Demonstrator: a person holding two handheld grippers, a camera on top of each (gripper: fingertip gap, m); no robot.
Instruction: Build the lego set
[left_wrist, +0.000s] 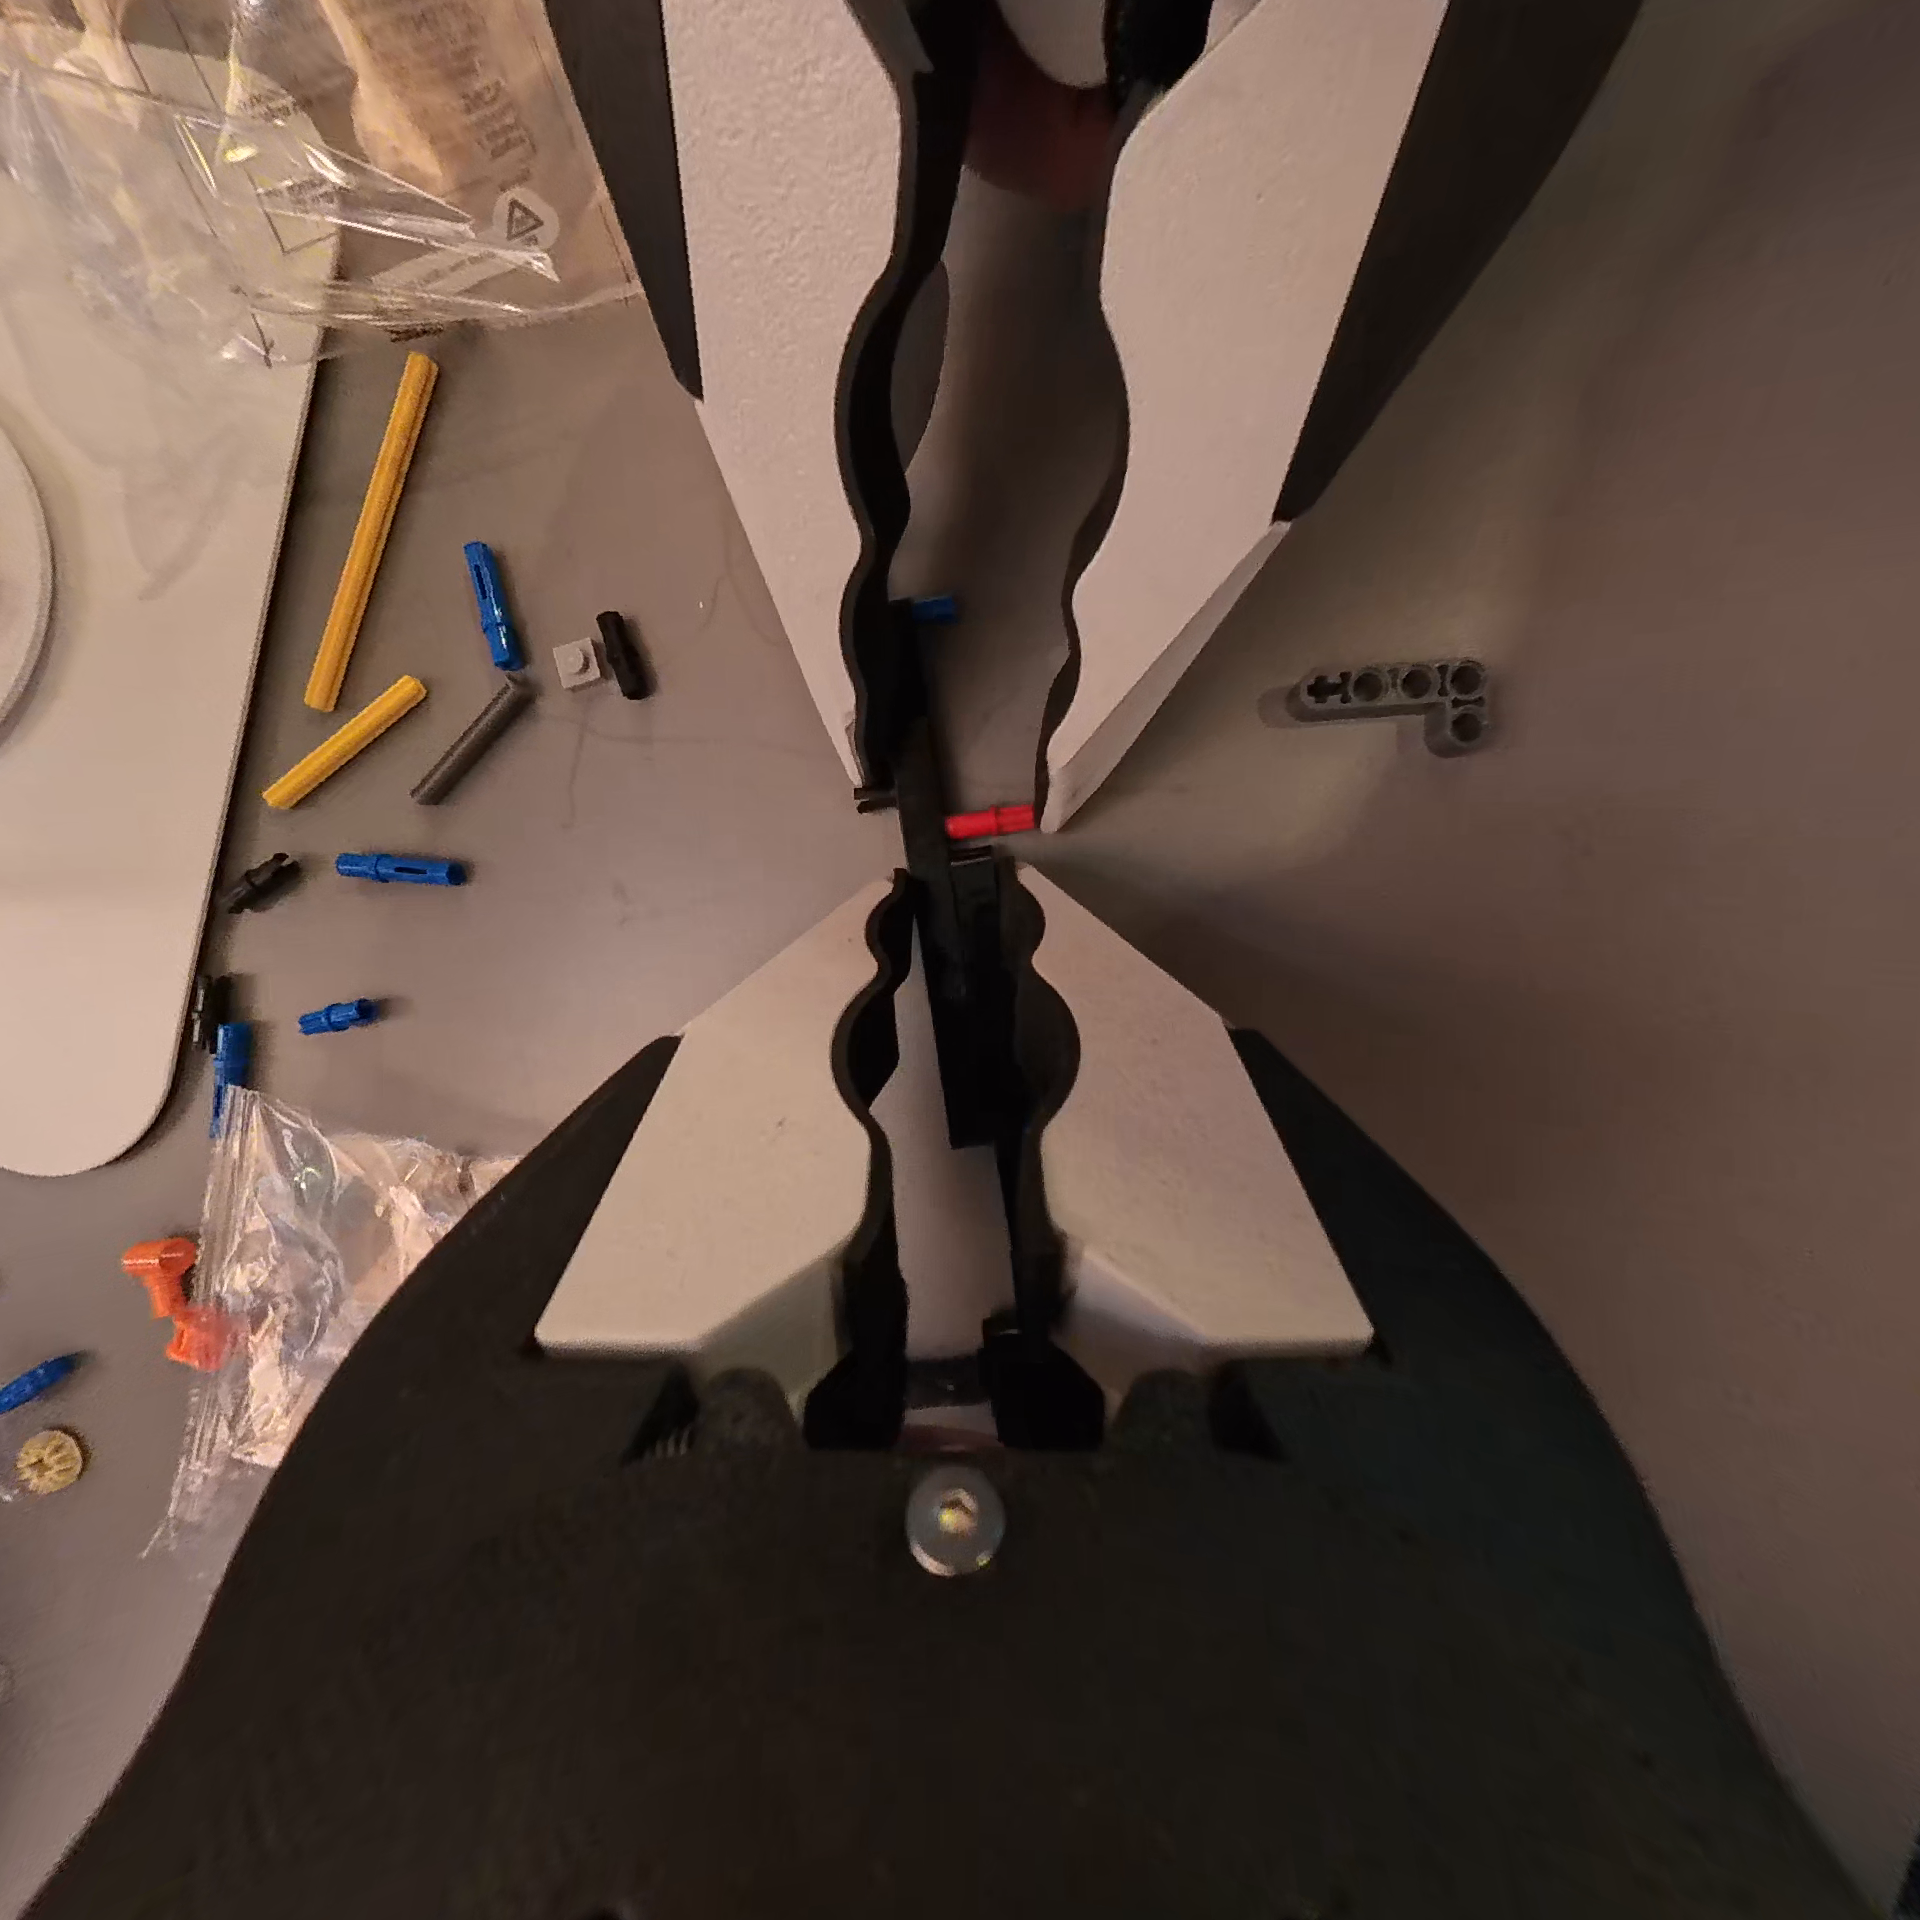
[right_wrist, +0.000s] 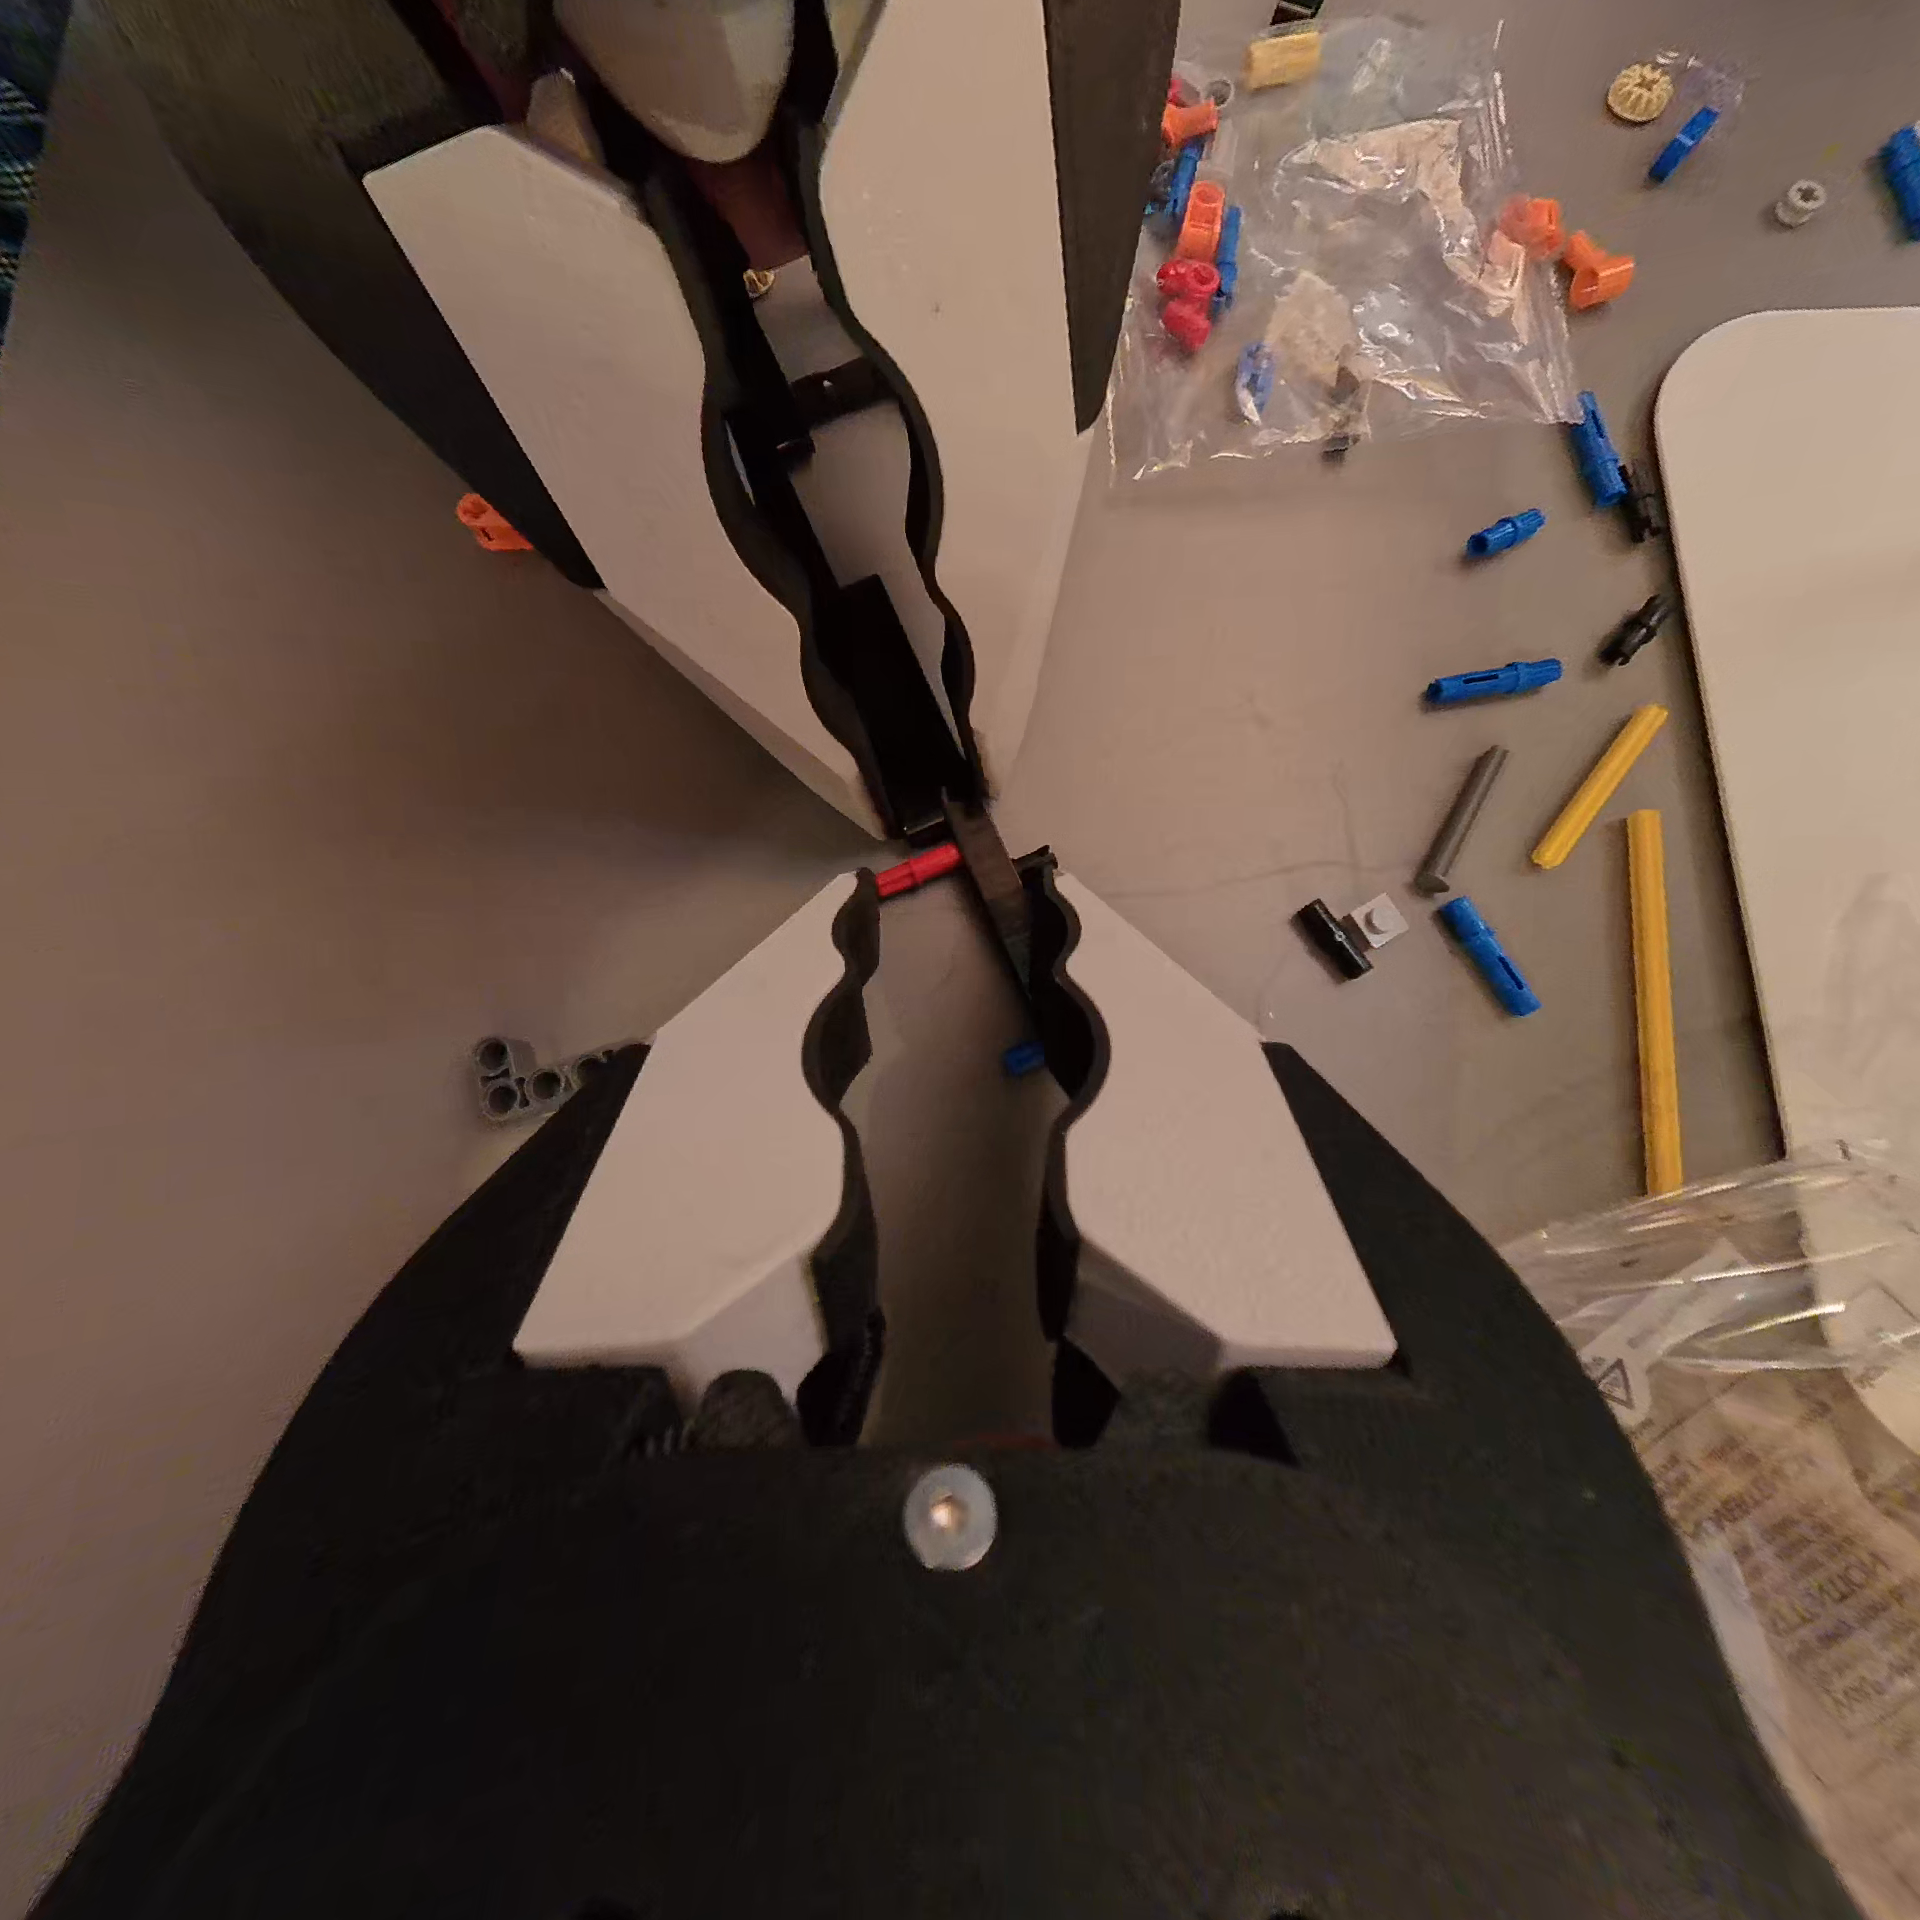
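Claws meet tip to tip above the grey surface (left_wrist: 1558, 1039): your left claw (left_wrist: 961, 883) is clamped on a black beam (left_wrist: 971, 997) whose long axis runs straight out along its fingers, toward the opposing right claw (right_wrist: 956, 883). That right claw pinches a thinner black beam (right_wrist: 1003, 883), in line with yours, with a red pin (left_wrist: 989, 821) sticking out sideways at the joint. Farther off lie loose yellow axles (left_wrist: 372, 530), blue pins (left_wrist: 490, 603) and a grey L-shaped beam (left_wrist: 1397, 698).
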